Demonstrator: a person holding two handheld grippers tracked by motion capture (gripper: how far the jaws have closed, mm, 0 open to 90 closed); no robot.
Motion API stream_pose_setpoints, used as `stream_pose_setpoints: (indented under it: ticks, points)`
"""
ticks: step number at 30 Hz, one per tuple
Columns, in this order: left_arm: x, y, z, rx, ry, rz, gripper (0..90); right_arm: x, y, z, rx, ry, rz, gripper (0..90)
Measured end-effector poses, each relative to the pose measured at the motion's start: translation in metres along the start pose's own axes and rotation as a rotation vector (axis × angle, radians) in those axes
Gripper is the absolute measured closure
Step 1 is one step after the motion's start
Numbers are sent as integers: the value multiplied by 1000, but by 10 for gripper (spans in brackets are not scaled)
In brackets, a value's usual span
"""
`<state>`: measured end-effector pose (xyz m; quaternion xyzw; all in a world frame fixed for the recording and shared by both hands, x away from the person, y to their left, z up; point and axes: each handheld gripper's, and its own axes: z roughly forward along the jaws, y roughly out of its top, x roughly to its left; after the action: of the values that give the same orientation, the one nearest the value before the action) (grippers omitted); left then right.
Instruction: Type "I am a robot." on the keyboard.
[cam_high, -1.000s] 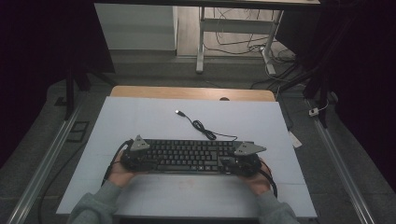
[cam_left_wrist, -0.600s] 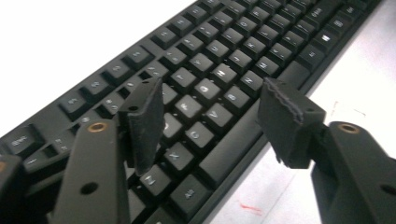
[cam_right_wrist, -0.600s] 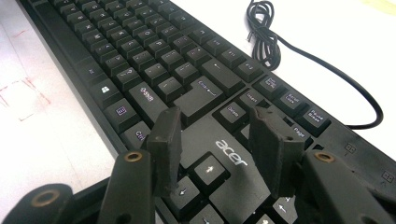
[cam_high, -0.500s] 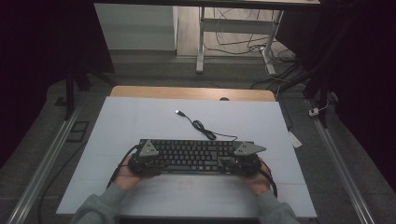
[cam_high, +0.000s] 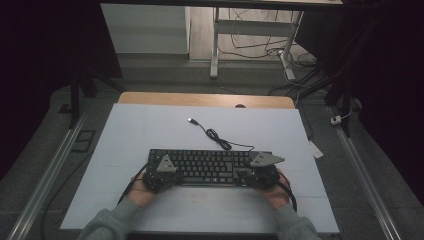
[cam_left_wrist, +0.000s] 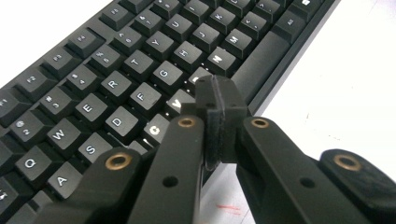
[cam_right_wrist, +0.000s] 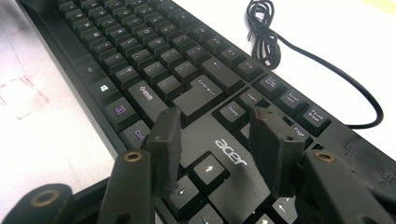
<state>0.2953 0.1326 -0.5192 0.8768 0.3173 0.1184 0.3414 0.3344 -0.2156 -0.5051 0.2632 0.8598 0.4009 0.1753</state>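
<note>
pale blue table mat (cam_high: 150, 130) bears a black plastic keyboard (cam_high: 210, 165); left gripper (cam_left_wrist: 219, 100), jaws just closed on nothing, pokes keys; right gripper (cam_right_wrist: 217, 135) hovers wide, empty.

Dim room, dark at the edges; the pale table (cam_high: 150, 130) catches overhead light and washes out white in both soft, close gripper views

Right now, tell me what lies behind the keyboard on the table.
Behind the keyboard its black cable lies in a small coil on the white table, ending in a free USB plug. Where the cable joins the keyboard is too small to tell.
</note>
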Motion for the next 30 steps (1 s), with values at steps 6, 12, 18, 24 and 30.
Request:
stream_pose_setpoints:
  ticks: [6, 12, 18, 24, 30]
  points:
    - [-2, 1, 2, -2, -7, 5, 888, 0, 0, 0, 1, 0, 0, 540]
    - [-4, 0, 5, -2, -7, 11, 889, 0, 0, 0, 3, -1, -2, 540]
    - [-1, 2, -8, -78, 26, -3, 889, 0, 0, 0, -1, -2, -3, 540]
    - [11, 1, -25, -136, 47, -59, 888, 0, 0, 0, -1, -3, -4, 539]
    - [19, -1, -31, -154, 70, -96, 820, 0, 0, 0, 0, -2, -1, 538]
